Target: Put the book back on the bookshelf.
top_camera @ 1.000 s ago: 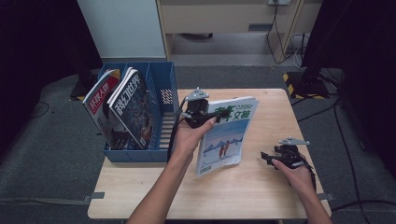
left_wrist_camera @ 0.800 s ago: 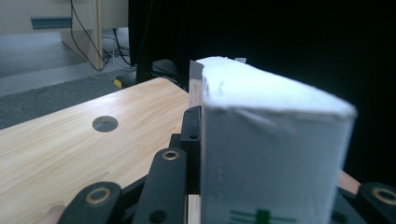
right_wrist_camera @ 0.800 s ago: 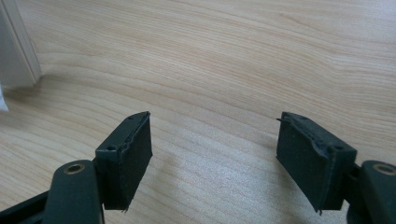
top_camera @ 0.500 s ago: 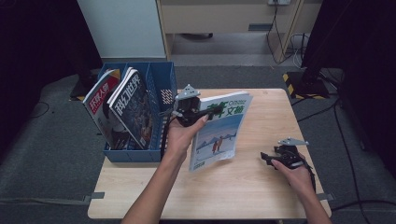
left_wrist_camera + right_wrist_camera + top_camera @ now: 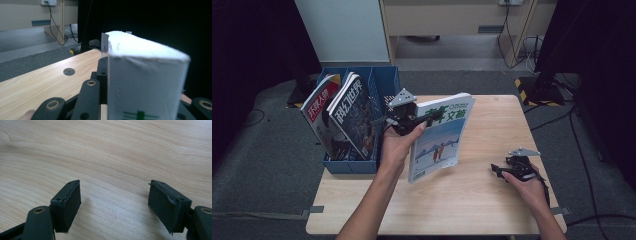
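A magazine (image 5: 439, 137) with a green title and a snowy cover picture is lifted off the wooden table (image 5: 482, 210), tilted with its lower edge near the tabletop. My left gripper (image 5: 428, 118) is shut on its top edge, just right of the blue file box (image 5: 384, 85). In the left gripper view the magazine's white page block (image 5: 142, 75) sits between the jaws, with one black finger (image 5: 102, 71) pressed on its side. My right gripper (image 5: 501, 170) rests low over the table's right part, open, with bare wood between its pads (image 5: 68, 203).
The blue file box stands at the table's left edge and holds two upright magazines (image 5: 354, 117) (image 5: 319, 107) leaning left, with room at its right side. Cables and a black stand (image 5: 544, 80) lie on the floor beyond the table.
My left hand has carried the magazine leftward toward the blue box and a little up, tilting it more upright. The right gripper has stayed where it was.
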Motion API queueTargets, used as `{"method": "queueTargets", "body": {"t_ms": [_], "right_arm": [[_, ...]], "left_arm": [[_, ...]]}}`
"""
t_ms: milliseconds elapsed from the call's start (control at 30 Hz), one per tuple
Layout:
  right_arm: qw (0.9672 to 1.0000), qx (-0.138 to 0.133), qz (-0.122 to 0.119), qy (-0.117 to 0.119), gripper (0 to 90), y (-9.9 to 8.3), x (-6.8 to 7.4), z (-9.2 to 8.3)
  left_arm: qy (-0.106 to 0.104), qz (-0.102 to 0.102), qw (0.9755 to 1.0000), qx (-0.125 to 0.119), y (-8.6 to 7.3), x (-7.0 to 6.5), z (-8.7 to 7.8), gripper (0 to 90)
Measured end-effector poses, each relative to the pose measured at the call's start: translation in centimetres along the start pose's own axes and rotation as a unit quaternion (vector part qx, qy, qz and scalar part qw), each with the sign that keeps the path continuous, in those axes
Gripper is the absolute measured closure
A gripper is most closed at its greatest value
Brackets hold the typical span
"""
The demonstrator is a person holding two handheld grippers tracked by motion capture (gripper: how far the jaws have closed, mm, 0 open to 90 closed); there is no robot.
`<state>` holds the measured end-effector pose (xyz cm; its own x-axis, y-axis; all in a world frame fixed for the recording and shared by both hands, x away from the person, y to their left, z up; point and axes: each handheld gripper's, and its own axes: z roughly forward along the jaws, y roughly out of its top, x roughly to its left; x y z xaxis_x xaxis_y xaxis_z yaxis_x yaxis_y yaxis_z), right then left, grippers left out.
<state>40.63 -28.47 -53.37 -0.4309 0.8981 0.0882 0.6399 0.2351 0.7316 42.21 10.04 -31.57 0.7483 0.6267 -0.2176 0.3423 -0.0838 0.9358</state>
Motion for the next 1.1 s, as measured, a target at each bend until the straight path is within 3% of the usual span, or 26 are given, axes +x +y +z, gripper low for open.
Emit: {"method": "queueTargets", "body": {"t_ms": [467,1100], "right_arm": [[0.9997,-0.01,-0.016,-0.016,25.7,-0.3,0.2,0.2],[0.9994,-0.007,-0.026,-0.023,25.0,-0.3,0.3,0.3]], "left_arm": [[0.017,0.006,0.9997,-0.014,0.4,0.4,-2.4,73.4],[0.023,0.006,0.9991,-0.035,1.3,0.6,-5.0,73.4]]}}
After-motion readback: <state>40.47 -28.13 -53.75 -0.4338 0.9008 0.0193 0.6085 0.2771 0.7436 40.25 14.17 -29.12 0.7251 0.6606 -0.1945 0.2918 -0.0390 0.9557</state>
